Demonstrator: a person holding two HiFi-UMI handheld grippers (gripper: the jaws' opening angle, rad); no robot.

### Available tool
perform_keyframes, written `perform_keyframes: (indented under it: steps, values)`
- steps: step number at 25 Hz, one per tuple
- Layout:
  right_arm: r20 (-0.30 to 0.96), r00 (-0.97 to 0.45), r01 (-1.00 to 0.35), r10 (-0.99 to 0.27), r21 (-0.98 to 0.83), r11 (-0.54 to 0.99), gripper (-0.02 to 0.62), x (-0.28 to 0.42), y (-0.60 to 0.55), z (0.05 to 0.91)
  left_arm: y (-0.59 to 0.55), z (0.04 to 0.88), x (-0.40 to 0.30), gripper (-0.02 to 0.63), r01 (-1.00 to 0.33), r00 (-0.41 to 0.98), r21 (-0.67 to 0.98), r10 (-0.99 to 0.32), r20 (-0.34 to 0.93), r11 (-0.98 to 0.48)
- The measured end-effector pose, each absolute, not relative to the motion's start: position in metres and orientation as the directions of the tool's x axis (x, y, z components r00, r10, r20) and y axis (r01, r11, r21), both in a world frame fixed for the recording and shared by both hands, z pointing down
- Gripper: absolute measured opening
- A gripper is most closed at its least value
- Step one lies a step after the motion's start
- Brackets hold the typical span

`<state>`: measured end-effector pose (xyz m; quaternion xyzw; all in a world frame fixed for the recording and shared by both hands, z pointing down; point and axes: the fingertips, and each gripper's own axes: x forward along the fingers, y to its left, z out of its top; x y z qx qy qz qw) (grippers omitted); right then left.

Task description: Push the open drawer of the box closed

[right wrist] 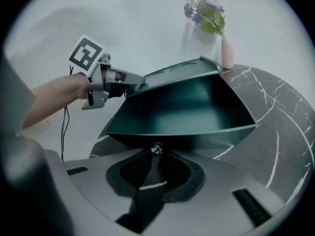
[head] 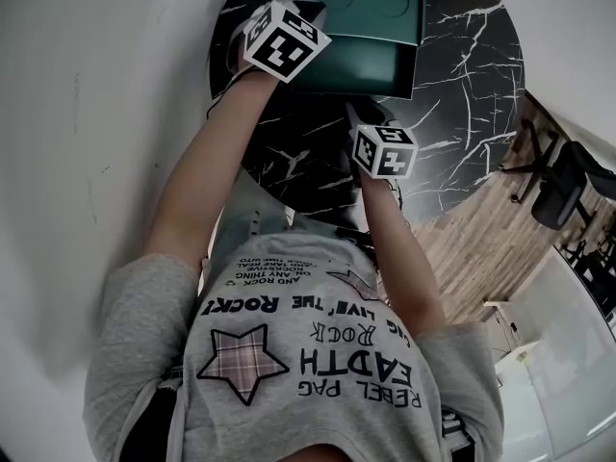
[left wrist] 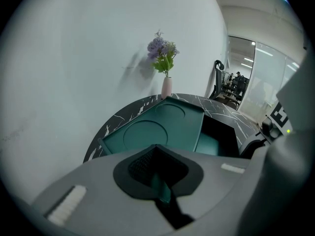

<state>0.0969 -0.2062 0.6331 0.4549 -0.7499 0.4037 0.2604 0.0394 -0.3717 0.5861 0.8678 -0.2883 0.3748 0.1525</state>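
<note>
**A:** Where is the drawer?

**B:** It is pulled well out of the front of the dark green box, on the side toward the person. Its inside is open to view. The box stands on a round black marble table.

**A:** And the left gripper?

**B:** It is at the box's left front corner. Its jaws are closed on the thin edge of the box's top panel, and a green sliver shows between them in the left gripper view.

**A:** The right gripper?

**B:** It is in front of the box, at the middle of the drawer's front face. Its jaws are drawn together with no gap. The small round knob sits right at their tips. I cannot tell whether they pinch it or only meet it.

**A:** Anything else near the box?

**B:** A slim pale vase with purple flowers stands just behind the box's back corner, by the white wall.
</note>
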Motion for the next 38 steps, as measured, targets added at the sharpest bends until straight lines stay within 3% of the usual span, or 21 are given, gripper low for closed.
perform_keyframes:
  steps: [38]
  values:
    - [0.698,-0.427,-0.903,-0.575,-0.300,0.307,0.073,0.092,-0.309,0.626,-0.372,0.586,0.041,0.006,-0.609,0.544,0.024,-0.396,0.740,-0.793]
